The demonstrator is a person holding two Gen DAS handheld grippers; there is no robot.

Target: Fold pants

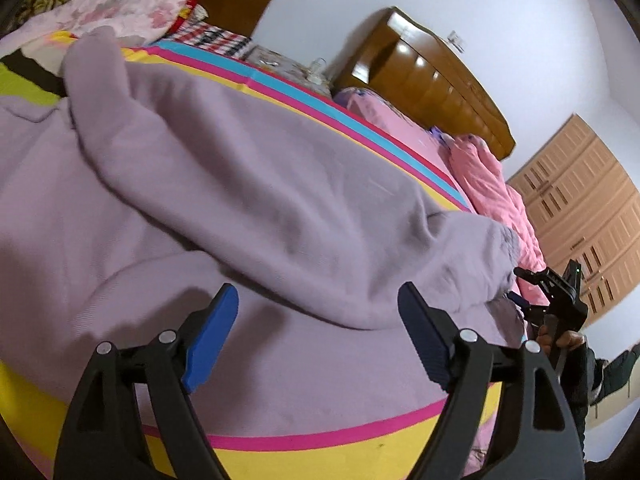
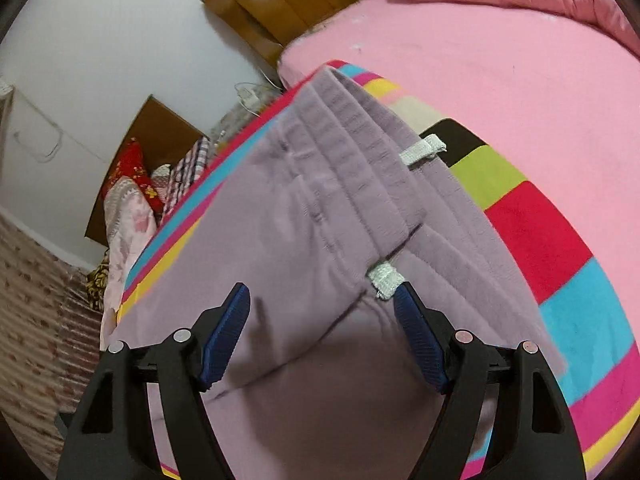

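Lilac pants lie on a striped blanket on the bed, one leg folded loosely over the other. My left gripper hovers open just above the fabric, nothing between its blue pads. At the right edge of the left wrist view the other gripper shows, held by a hand near the waistband end. In the right wrist view the waistband with white drawstring ends lies ahead. My right gripper stands open over the pants, its pads clear of the cloth.
A pink sheet and a bunched pink quilt lie beyond the blanket. Wooden headboard, pillows and wardrobe doors ring the bed. The blanket's edge drops off to the left in the right wrist view.
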